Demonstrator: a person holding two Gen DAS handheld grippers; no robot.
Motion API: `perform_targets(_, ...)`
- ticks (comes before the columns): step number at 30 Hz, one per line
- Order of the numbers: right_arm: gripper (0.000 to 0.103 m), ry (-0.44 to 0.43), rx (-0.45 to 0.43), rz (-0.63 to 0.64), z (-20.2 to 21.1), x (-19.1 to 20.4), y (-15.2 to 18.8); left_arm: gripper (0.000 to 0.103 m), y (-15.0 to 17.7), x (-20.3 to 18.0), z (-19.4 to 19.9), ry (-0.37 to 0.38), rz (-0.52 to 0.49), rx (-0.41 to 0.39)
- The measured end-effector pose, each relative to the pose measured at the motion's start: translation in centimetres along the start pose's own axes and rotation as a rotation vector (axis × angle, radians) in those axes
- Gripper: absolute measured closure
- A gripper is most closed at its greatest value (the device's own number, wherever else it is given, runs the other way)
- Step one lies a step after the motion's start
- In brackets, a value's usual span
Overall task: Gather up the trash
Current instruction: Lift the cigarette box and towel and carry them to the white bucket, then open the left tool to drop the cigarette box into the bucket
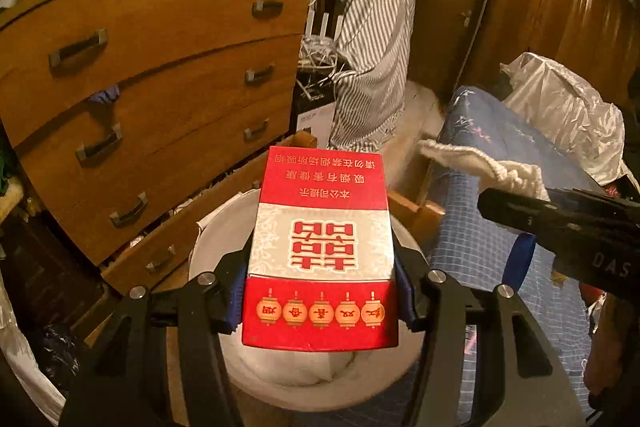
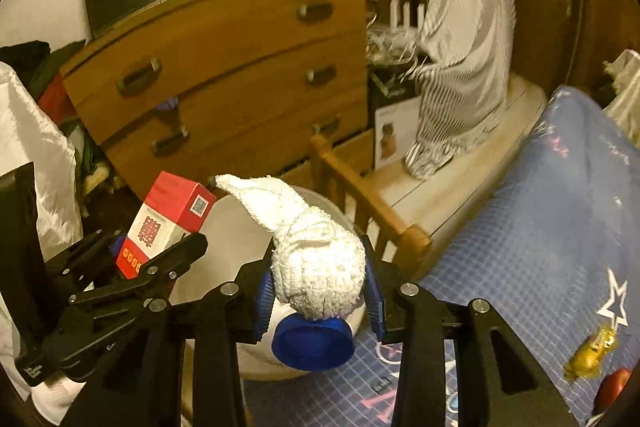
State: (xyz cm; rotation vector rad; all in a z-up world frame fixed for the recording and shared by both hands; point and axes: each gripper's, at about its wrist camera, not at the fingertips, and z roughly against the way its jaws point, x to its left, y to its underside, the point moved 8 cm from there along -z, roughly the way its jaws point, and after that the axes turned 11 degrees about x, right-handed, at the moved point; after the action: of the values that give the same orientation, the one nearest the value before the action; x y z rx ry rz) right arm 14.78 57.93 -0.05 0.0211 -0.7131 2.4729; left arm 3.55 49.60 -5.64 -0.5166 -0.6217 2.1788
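Note:
My left gripper (image 1: 320,291) is shut on a red and white cigarette box (image 1: 320,251) and holds it above a white bin (image 1: 212,247). The box and left gripper also show in the right wrist view (image 2: 164,223), at the left. My right gripper (image 2: 320,291) is shut on a white knitted sock (image 2: 316,251), held over the same white bin (image 2: 236,227). A blue round lid (image 2: 314,341) lies just under the sock at the bin's rim. The right gripper and sock appear at the right of the left wrist view (image 1: 480,167).
A wooden chest of drawers (image 1: 160,87) stands behind the bin, its lowest drawer pulled out. A bed with a blue checked sheet (image 2: 540,227) is to the right, with a gold wrapper (image 2: 592,351) and a red object (image 2: 612,387) on it. A striped cloth (image 2: 460,47) hangs beyond.

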Motion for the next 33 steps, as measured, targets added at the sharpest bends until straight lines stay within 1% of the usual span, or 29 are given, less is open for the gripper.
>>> perform_targets(5,0.064,-0.023,0.08,0.003,-4.0,0.6,0.0,0.049,0.6,1.5,-2.3,0.009,0.017,0.049)
perform_targets(11,0.064,-0.017,0.104,0.006,-6.0,0.6,-0.3,0.049,1.7,4.1,-3.8,-0.004,0.049,0.081)
perform_targets(16,0.064,-0.037,0.108,-0.011,-5.7,-0.4,-0.3,0.049,1.7,5.4,-4.2,-0.007,0.066,0.088)
perform_targets(21,0.064,-0.045,0.109,-0.019,-5.5,-0.9,-0.1,0.049,1.7,5.2,-4.3,-0.003,0.057,0.088)
perform_targets(24,0.064,-0.06,0.105,-0.019,-5.3,-0.7,-0.1,0.049,1.8,4.8,-4.5,-0.004,0.05,0.093)
perform_targets(33,0.064,-0.068,0.103,-0.017,-4.7,-0.6,-0.1,0.049,1.4,4.7,-4.5,-0.002,0.045,0.085)
